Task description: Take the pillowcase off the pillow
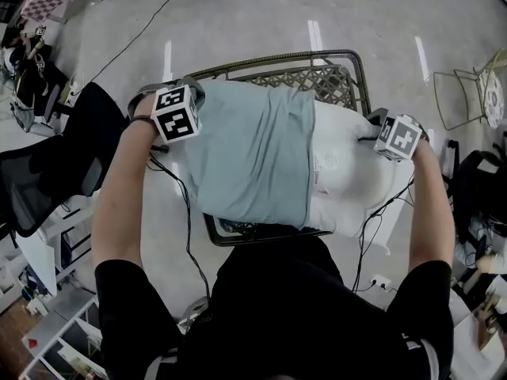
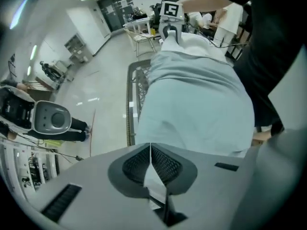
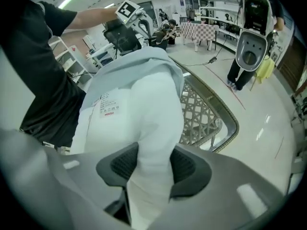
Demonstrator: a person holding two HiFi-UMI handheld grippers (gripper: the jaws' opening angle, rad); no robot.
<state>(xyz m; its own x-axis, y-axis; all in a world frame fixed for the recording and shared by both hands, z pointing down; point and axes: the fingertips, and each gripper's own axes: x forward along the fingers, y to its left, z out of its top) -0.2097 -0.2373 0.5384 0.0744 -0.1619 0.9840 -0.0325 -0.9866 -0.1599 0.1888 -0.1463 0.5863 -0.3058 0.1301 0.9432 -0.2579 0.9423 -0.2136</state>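
A pale blue pillowcase (image 1: 253, 153) covers the left part of a white pillow (image 1: 348, 172), which lies across a lattice frame (image 1: 317, 77). The left gripper (image 2: 151, 164) is clenched on the pillowcase's end. The right gripper (image 3: 153, 164) clamps the pillow's bare end.

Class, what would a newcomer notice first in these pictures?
A white pillow lies partly out of its pale blue pillowcase on a lattice seat. The left tongs pinch the pillowcase's end; the right tongs clamp the bare pillow's opposite end.
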